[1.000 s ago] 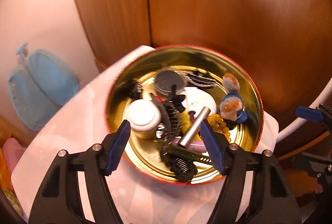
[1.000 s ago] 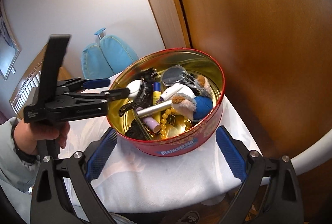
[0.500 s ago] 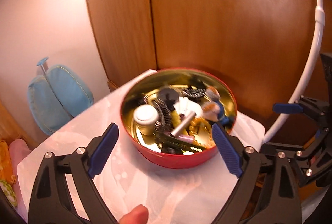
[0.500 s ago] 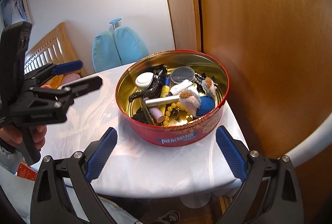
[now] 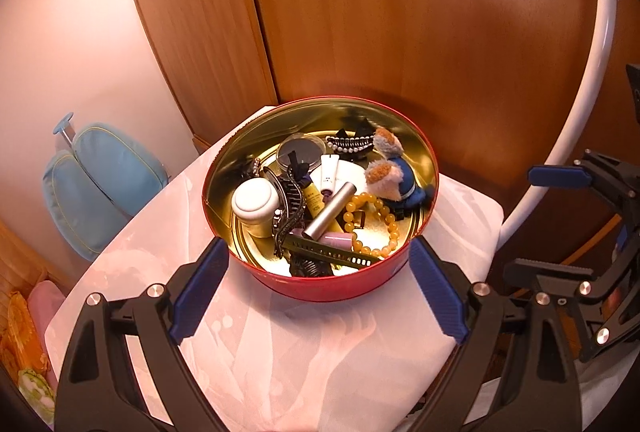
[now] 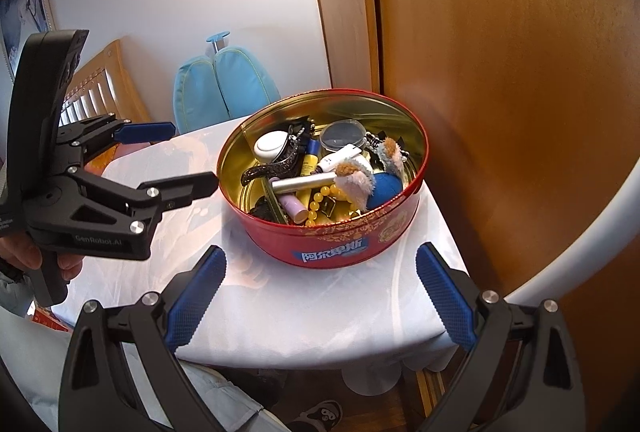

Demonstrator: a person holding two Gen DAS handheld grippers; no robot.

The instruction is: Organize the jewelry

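Between and just beyond the left gripper's (image 5: 316, 292) wide-spread, empty fingers sits the red tin (image 5: 340, 286) of jumbled trinkets. Its amber bead bracelet (image 5: 374, 224) (light, slick, floppy) looks best pinched across one bead strand. The right gripper (image 6: 320, 302) is likewise spread and empty.

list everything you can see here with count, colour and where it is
tin: 1, red, gold inside, on the cloth
cloth: 1, white, over the table
bracelet: 1, amber beads, in tin
tube: 1, silver, in tin, on the pile
jar: 1, white lid, in tin
compact: 1, round, grey, in tin
plush: 1, blue and tan, in tin
clip: 1, black with pearls, in tin
cushion: 1, light blue, by the wall
wardrobe: 1, brown wood, behind tin
left gripper: 1, black, blue pads, jaws open
right gripper: 1, black, blue pads, jaws open
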